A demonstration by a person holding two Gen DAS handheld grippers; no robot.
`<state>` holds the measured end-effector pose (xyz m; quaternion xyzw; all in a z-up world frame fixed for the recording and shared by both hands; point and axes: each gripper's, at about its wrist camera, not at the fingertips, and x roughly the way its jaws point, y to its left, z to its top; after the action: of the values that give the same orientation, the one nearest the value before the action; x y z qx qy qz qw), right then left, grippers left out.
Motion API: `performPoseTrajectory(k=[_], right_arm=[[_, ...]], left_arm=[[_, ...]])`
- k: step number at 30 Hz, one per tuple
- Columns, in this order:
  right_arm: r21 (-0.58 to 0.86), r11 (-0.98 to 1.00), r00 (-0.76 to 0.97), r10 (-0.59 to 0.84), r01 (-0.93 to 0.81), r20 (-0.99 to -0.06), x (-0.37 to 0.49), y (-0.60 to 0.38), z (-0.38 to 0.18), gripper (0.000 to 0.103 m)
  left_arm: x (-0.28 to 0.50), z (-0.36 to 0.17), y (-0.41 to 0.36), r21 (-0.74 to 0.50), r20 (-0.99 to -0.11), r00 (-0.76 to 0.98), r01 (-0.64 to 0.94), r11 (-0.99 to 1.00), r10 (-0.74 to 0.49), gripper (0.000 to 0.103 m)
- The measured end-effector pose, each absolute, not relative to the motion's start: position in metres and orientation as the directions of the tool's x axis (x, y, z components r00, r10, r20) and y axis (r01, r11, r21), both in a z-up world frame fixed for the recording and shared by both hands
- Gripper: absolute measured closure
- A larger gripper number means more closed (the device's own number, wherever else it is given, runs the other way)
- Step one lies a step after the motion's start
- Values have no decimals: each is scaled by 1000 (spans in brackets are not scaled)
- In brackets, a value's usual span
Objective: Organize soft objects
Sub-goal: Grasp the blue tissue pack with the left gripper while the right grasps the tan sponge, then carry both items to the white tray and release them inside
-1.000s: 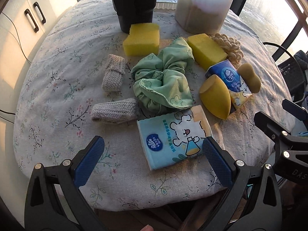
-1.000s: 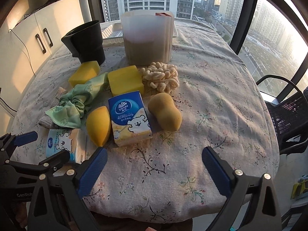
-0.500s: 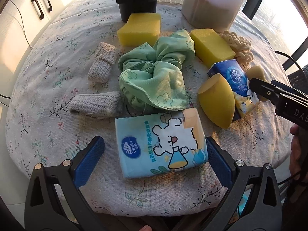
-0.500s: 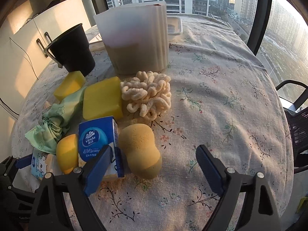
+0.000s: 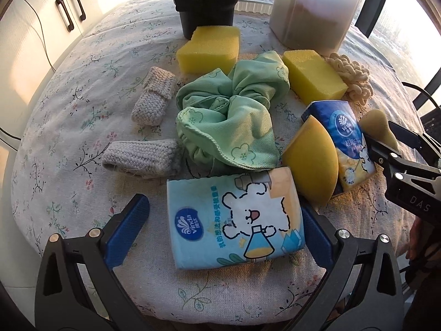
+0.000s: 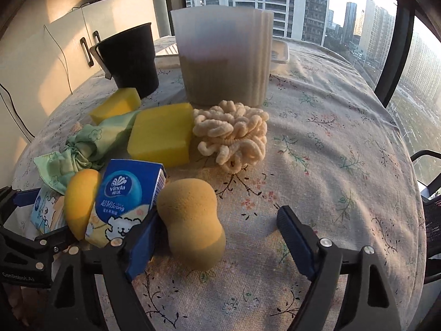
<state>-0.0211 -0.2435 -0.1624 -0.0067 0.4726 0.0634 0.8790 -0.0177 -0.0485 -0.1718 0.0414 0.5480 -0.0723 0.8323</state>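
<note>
My left gripper is open, its jaws on either side of a light blue tissue pack at the table's front edge. My right gripper is open around a tan peanut-shaped sponge, its left finger touching the sponge. Beside it lie a dark blue tissue pack, a yellow egg-shaped sponge, a green cloth, two yellow sponge blocks, two knitted grey pieces and a cream chenille scrunchie.
A black bucket and a translucent white bin stand at the back of the floral tablecloth. A white tray sits behind the bin. A black chair is off the right edge.
Both grippers moved forward and down. The left now straddles the light blue tissue pack. The right now straddles the tan sponge.
</note>
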Motion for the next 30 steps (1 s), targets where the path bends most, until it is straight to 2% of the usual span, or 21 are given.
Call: performPoseTrajectory(k=[1, 2, 3, 6, 7, 15, 22, 30], right_arm=[[55, 991, 541, 114, -125, -833, -22, -243, -160, 33], [78, 986, 534, 147, -150, -833, -24, -241, -158, 52], [105, 980, 519, 180, -170, -836, -25, -239, -156, 64], [41, 984, 528, 127, -172, -840, -28, -230, -155, 66], [26, 985, 534, 115, -173, -838, -29, -228, -154, 66], [152, 987, 522, 153, -44, -839, -35, -248, -150, 68], [166, 985, 553, 115, 42, -825, -43, -269, -135, 68], [110, 984, 602, 4, 140, -799, -25, -304, -107, 68]], left_arm=[[-17, -171, -48, -13, -919, 386, 167, 986, -78, 0], [-17, -171, -47, -20, -918, 387, 167, 986, -84, 0], [-18, -171, -46, -22, -918, 388, 168, 986, -87, 1], [-24, -167, -44, -9, -912, 402, 176, 984, -80, 13], [-26, -164, -44, -9, -907, 413, 179, 984, -84, 30], [-28, -158, -30, -98, -907, 393, 161, 982, -155, 30], [-30, -134, -4, -41, -873, 478, 125, 991, -97, 30], [15, -106, 43, 11, -816, 578, 26, 1000, -6, 30]])
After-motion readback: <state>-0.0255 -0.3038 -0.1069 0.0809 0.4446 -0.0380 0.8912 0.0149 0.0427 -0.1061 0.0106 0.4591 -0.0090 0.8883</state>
